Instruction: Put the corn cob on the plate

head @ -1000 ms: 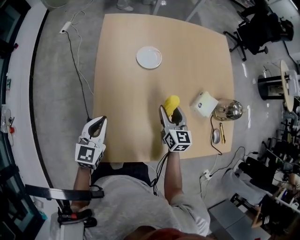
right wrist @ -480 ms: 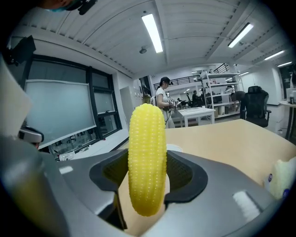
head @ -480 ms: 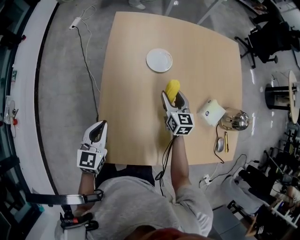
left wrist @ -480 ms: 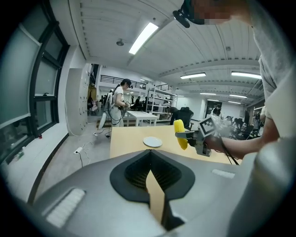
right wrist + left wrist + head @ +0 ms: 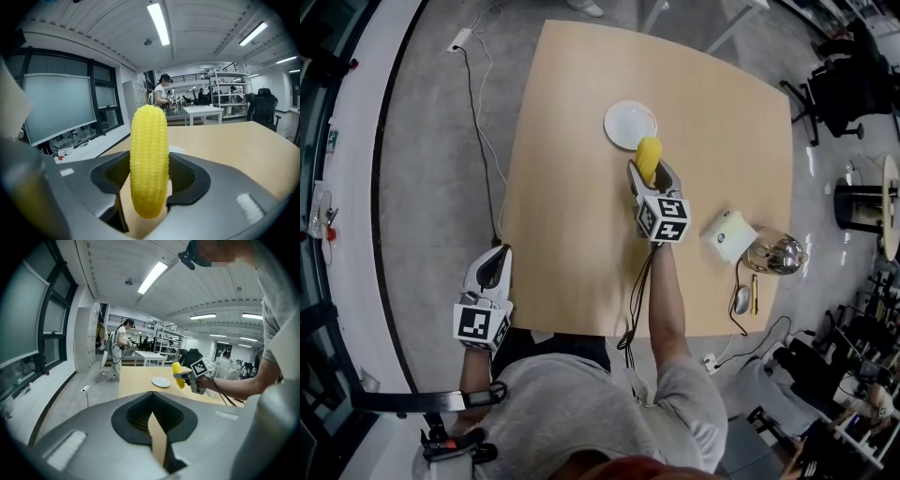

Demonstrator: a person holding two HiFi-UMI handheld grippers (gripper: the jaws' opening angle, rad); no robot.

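My right gripper (image 5: pixel 648 171) is shut on a yellow corn cob (image 5: pixel 648 157), held above the wooden table (image 5: pixel 572 206). In the right gripper view the corn cob (image 5: pixel 149 164) stands upright between the jaws and fills the middle. A small white plate (image 5: pixel 628 123) lies on the table just beyond the cob's tip; in the right gripper view the plate (image 5: pixel 176 150) shows only as a sliver behind the cob. My left gripper (image 5: pixel 494 266) hangs off the table's near left edge, shut and holding nothing. From the left gripper view the corn cob (image 5: pixel 177 375) and the plate (image 5: pixel 161 382) show far off.
A white box (image 5: pixel 727 236), a shiny metal pot (image 5: pixel 776 253), a computer mouse (image 5: pixel 742 299) and a yellow pen (image 5: pixel 755 292) sit at the table's right side. A cable (image 5: pixel 478 122) runs over the floor at the left. Office chairs (image 5: pixel 848 89) stand at the right.
My right gripper has carried the corn cob forward across the table, from near the front edge to just short of the plate. The left gripper has stayed by the near left edge.
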